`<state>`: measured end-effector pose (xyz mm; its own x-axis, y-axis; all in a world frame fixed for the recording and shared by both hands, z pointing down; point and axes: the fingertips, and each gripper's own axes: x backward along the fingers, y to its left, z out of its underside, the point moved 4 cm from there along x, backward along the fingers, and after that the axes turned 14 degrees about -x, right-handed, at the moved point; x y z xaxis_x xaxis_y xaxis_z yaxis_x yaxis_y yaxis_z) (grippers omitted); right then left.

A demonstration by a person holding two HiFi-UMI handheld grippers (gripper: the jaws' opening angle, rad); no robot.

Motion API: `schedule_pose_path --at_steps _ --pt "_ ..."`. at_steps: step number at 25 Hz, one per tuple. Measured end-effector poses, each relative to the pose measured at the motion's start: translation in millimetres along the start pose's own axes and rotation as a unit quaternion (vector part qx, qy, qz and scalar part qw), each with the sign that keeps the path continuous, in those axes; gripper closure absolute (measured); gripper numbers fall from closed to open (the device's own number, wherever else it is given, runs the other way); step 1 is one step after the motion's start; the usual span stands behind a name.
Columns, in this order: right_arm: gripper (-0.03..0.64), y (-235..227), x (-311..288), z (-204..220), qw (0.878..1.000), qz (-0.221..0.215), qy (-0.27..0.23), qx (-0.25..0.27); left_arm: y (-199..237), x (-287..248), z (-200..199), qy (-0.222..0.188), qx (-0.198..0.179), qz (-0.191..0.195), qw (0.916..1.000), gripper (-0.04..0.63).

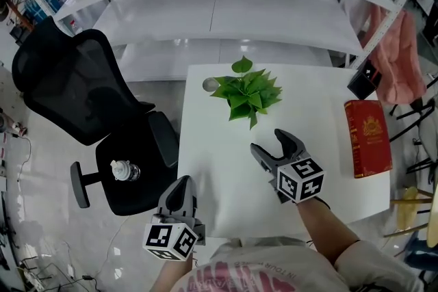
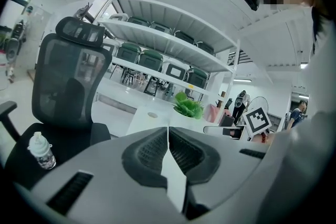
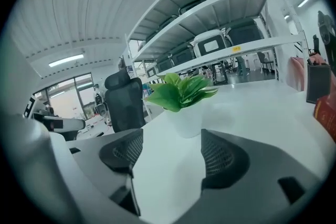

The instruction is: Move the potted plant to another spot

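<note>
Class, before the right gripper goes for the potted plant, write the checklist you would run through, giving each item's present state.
1. Right gripper open: ok, jaws apart, nothing between them.
2. Aimed at potted plant: ok, it stands straight ahead, not yet reached.
3. Plant upright on table: ok.
4. Left gripper out of the way: ok, shut, at the table's near left edge.
5. Free landing spot: ok, bare tabletop beside the red book.
6. Whether the grip will hold: cannot tell.

The left gripper (image 1: pixel 179 189) and right gripper (image 1: pixel 268 141) are grey, with black ribbed pads (image 3: pixel 221 156) and a white cube (image 1: pixel 302 179) of black square markers on each. The person wears a pale shirt (image 1: pixel 254 271) with pink print.
</note>
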<state>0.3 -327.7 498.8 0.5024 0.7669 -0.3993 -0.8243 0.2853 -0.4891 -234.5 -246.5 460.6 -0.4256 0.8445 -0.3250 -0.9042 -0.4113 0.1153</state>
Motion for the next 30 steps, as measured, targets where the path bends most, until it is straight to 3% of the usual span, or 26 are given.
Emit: schedule_pose_path --at_steps 6,16,30 --pt "0.165 -10.6 -24.6 -8.8 1.0 0.005 0.009 0.028 1.0 -7.3 5.3 0.011 0.009 -0.013 0.9998 0.569" --pt "0.024 -23.4 -59.9 -19.8 0.998 0.013 0.008 0.058 4.5 -12.3 14.4 0.022 0.026 -0.041 0.9986 0.569" --pt "0.018 -30.3 -104.3 -22.8 0.997 0.0 -0.006 0.079 4.4 -13.9 24.1 0.042 0.03 -0.072 0.9961 0.569"
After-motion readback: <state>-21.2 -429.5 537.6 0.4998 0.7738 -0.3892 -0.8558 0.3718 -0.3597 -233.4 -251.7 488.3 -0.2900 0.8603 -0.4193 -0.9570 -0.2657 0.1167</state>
